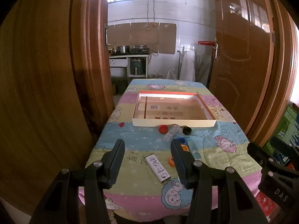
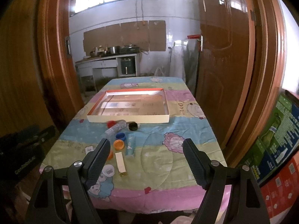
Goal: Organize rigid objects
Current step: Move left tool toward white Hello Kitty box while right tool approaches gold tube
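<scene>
A shallow white cardboard tray with an orange rim point(image 1: 173, 122) is seen lying empty at the far half of a surface covered with a pastel cartoon-print cloth point(image 2: 186, 130); nothing has yet been placed inside it. The items to be sorted are left scattered on the cloth in front of the tray: a red bottle cap point(image 1: 163, 128), a small clear plastic bottle on its side point(image 1: 171, 133), a black round cap point(image 1: 186, 130), a blue cap point(image 2: 120, 136), an orange cap point(image 2: 118, 144), a light-blue slim box point(image 2: 130, 145) and a white printed rectangular box point(image 1: 158, 168). The task is judged to be at its very start. The left tongs point(image 1: 147, 165) are held released above the near edge, with the white box framed between the fingers. The right tongs point(image 2: 145, 165) are held wide apart and empty, raised over bare cloth.
</scene>
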A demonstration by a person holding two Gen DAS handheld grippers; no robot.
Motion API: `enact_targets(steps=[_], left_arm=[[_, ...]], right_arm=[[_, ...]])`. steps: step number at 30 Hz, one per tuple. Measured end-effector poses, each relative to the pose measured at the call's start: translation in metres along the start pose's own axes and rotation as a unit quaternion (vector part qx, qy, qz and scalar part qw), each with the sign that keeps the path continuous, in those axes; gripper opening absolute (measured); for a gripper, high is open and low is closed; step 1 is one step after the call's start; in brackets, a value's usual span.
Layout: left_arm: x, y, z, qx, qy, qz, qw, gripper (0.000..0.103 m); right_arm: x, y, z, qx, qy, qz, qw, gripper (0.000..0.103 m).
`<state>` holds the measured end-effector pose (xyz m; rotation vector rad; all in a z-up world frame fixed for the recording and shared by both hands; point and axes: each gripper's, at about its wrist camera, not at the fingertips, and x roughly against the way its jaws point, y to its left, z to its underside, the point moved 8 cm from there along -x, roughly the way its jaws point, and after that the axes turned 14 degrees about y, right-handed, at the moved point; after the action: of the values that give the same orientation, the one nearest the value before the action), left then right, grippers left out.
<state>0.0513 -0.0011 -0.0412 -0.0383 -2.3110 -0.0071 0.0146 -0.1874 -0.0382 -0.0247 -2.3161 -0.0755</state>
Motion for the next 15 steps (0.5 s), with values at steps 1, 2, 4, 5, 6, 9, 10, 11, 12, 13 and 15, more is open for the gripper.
enact_targets(steps=[1,2,4,5,6,9,10,11,12,13,15], left_arm=[[-0.001,0.001,0.000,0.001,0.001,0.002,1.0000,0.051],[-0.001,0.001,0.000,0.001,0.004,0.004,1.0000,0.051],[-0.002,0.003,0.000,0.003,0.008,0.007,0.9999,0.051],[-0.002,0.004,-0.001,0.005,0.008,0.008,0.9999,0.051],[-0.002,0.005,-0.002,0.006,0.008,0.008,0.9999,0.051],[-0.004,0.005,-0.005,0.007,0.007,0.010,0.9999,0.051],[-0.004,0.005,-0.006,0.006,0.007,0.011,0.9999,0.051],[-0.005,0.004,-0.007,0.003,0.008,0.010,0.9999,0.051],[-0.006,0.005,-0.008,0.001,0.007,0.009,0.9999,0.051],[-0.006,0.005,-0.009,0.000,0.005,0.009,0.9999,0.051],[-0.007,0.003,-0.009,-0.005,0.002,0.011,0.9999,0.051]], right_arm=[[0.000,-0.001,0.000,-0.002,0.000,0.000,1.000,0.081],[-0.001,-0.001,0.000,-0.003,0.000,0.000,1.000,0.081],[-0.003,0.002,-0.002,-0.003,0.003,-0.001,1.000,0.081],[-0.003,0.003,-0.002,-0.003,0.004,-0.002,1.000,0.081],[-0.004,0.005,-0.002,-0.001,0.005,-0.001,1.000,0.081],[-0.004,0.005,0.000,0.000,0.004,0.003,1.000,0.081],[-0.006,0.003,0.002,-0.002,0.006,0.006,1.000,0.081],[-0.006,0.002,0.003,-0.003,0.007,0.006,1.000,0.081],[-0.008,0.000,0.005,-0.008,0.011,0.007,1.000,0.081],[-0.010,-0.003,0.007,-0.013,0.014,0.004,1.000,0.081],[-0.014,-0.006,0.009,-0.020,0.019,0.002,1.000,0.081]])
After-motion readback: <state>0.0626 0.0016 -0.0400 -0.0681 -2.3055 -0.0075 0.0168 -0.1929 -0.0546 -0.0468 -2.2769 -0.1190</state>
